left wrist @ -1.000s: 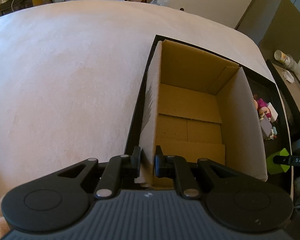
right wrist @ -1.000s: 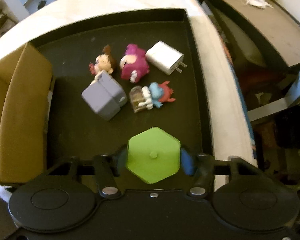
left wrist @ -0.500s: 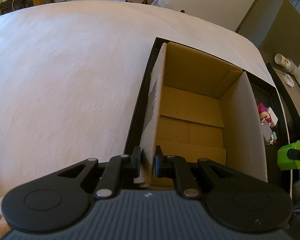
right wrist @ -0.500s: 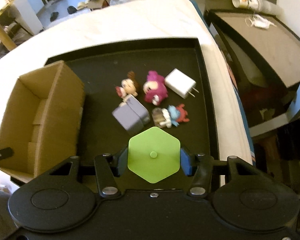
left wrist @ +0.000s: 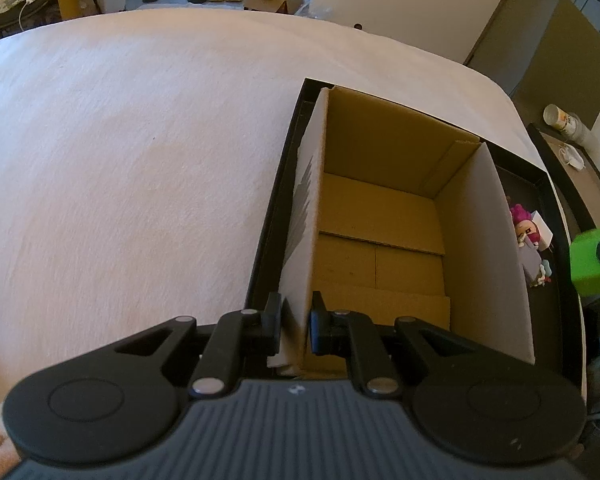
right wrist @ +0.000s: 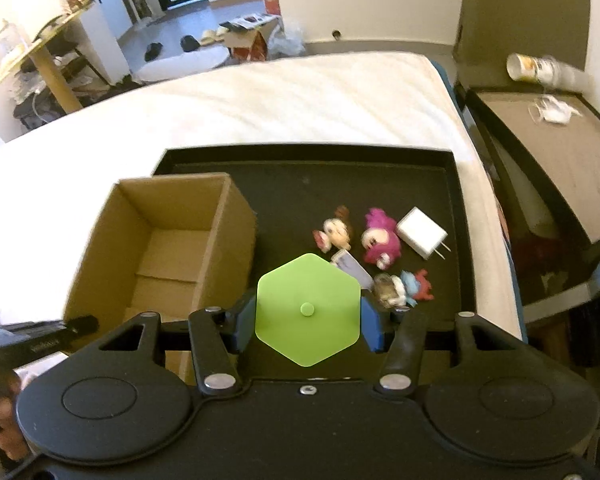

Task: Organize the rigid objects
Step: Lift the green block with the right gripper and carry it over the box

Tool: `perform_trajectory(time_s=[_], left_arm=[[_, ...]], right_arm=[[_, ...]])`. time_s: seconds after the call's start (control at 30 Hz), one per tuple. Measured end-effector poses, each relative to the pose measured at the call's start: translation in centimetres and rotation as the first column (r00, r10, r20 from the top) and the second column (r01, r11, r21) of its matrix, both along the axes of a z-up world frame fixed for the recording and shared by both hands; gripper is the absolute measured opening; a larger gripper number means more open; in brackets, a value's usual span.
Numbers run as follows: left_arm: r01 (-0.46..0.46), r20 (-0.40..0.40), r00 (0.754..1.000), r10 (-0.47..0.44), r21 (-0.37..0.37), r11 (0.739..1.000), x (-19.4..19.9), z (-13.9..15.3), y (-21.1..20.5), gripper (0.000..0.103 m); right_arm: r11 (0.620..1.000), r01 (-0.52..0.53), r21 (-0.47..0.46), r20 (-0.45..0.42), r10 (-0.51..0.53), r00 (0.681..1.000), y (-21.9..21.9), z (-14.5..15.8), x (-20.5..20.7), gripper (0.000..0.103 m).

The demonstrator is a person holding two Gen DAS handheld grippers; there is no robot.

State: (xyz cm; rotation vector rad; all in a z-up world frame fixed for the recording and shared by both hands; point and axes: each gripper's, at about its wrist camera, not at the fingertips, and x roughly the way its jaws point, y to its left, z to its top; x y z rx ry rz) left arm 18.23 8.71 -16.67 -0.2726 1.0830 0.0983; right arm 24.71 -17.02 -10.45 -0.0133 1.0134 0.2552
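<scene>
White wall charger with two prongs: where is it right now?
In the right wrist view, the white wall charger lies on the black tray, right of the magenta figurine, prongs pointing right.

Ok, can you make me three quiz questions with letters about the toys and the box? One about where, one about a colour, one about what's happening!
1. Where does the cardboard box stand?
A. in the black tray
B. on the floor
C. on a chair

2. What colour is the hexagon block?
A. red
B. green
C. white

3. What is the left gripper doing?
A. hanging open
B. holding a figurine
C. pinching the box wall

Answers: 1 A, the box sits at the tray's left end; 2 B, bright green in the right gripper; 3 C, its jaws squeeze the cardboard wall.
</scene>
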Motion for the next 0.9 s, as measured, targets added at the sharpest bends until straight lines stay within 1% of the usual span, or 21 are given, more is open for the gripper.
perform_trajectory(time_s=[0.4, 0.9], left_arm=[[-0.002, 0.005, 1.000, 0.002, -0.021, 1.000, -0.2, 0.0, 0.7, 0.013], [-0.006, 0.013, 1.000, 0.007, -0.059, 0.998, -0.3, -0.1, 1.1, 0.014]], right_arm=[[0.997, -0.073, 0.039, 0.060, 0.071, 0.996, 4.2, 2.7, -0.4, 0.052], [0.988, -0.138, 0.064, 0.066, 0.133, 0.989, 8.5, 2.3, -1.0, 0.052]])
